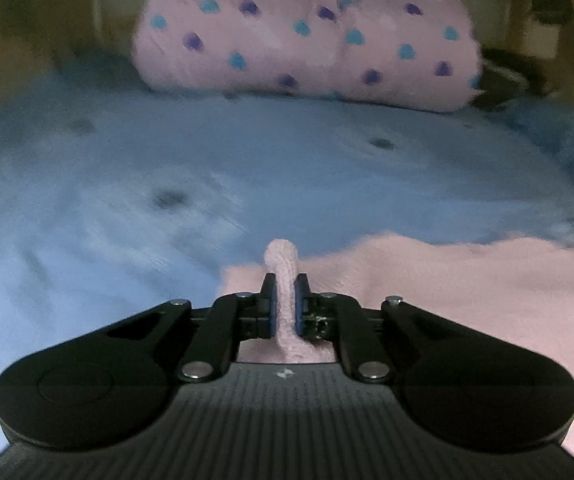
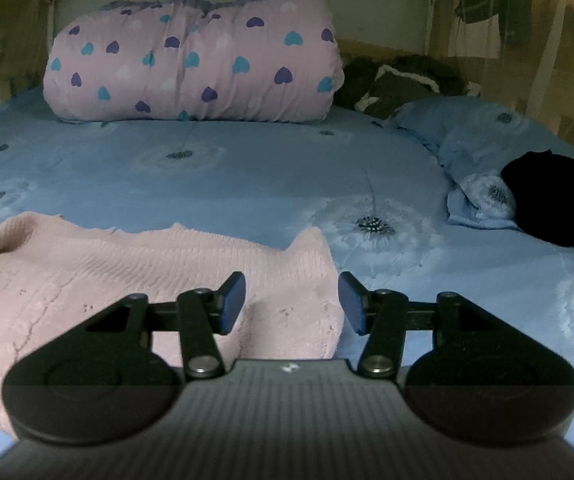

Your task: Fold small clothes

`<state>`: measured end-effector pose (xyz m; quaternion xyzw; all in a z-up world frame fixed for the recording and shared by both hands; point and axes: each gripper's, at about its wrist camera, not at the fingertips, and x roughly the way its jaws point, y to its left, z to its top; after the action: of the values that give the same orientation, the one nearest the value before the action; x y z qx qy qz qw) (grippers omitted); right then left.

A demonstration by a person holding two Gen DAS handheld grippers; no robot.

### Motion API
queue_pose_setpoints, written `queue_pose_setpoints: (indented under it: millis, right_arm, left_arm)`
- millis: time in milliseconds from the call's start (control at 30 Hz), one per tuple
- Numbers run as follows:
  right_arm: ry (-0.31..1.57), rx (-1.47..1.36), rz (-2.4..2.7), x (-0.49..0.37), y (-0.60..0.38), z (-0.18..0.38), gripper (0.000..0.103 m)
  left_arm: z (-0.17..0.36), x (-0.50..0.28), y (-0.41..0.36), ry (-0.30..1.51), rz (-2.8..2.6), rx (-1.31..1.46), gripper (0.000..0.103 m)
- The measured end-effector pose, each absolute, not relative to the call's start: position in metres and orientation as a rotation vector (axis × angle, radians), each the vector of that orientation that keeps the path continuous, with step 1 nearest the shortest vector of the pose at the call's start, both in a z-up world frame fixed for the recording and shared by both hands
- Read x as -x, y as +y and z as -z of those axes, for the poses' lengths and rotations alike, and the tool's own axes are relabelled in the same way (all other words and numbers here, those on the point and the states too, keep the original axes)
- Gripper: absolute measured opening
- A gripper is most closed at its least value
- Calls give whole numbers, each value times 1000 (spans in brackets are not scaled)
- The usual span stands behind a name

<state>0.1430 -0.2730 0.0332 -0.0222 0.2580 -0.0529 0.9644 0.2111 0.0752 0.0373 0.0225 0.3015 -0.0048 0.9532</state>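
A pale pink knitted garment point(image 2: 159, 276) lies spread on the blue bed sheet point(image 2: 207, 184). In the left wrist view my left gripper point(image 1: 286, 284) is shut on a pinched ridge of that pink garment point(image 1: 467, 280), which sticks up between the pads. In the right wrist view my right gripper point(image 2: 291, 300) stands open above the garment's right edge. Nothing is pressed between its blue pads point(image 2: 233, 300). The cloth lies below the gap.
A rolled pink quilt with blue and purple hearts point(image 2: 195, 68) lies across the head of the bed. A blue pillow point(image 2: 475, 148) and a black cloth point(image 2: 559, 208) sit at the right. Dark items point(image 2: 403, 84) rest behind the pillow.
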Motion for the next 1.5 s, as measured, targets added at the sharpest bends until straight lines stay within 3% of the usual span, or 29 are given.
queue_pose_setpoints:
  millis: [100, 300, 367, 433, 567, 667, 833, 967, 1233, 1500]
  right_arm:
    - [533, 40, 114, -144, -273, -31, 53]
    - [567, 21, 112, -146, -276, -26, 53]
    - [576, 24, 115, -148, -276, -25, 53]
    - [590, 16, 116, -150, -278, -23, 53]
    - [620, -69, 110, -152, -290, -20, 54]
    - [642, -161, 113, -155, -301, -17, 60]
    - [627, -264, 141, -150, -310, -24, 60]
    - [525, -224, 75, -140, -300, -38, 60]
    - [688, -266, 50, -163, -300, -6, 62]
    - [694, -284, 35, -168, -303, 2, 68]
  left_arm:
    - [-37, -216, 69, 528, -107, -197, 11]
    - [-33, -222, 61, 572, -80, -259, 18]
    - [-34, -220, 59, 579, -83, -277, 41]
    - [-37, -216, 58, 578, -73, -261, 54]
    - [-45, -204, 52, 594, 14, -213, 65]
    - [-44, -198, 44, 638, 78, -188, 68]
    - [-36, -184, 40, 713, 122, -154, 71]
    - [-23, -181, 40, 741, 107, -153, 80]
    - [-8, -193, 39, 714, 70, -150, 83]
    - [-7, -192, 37, 695, 42, -152, 87]
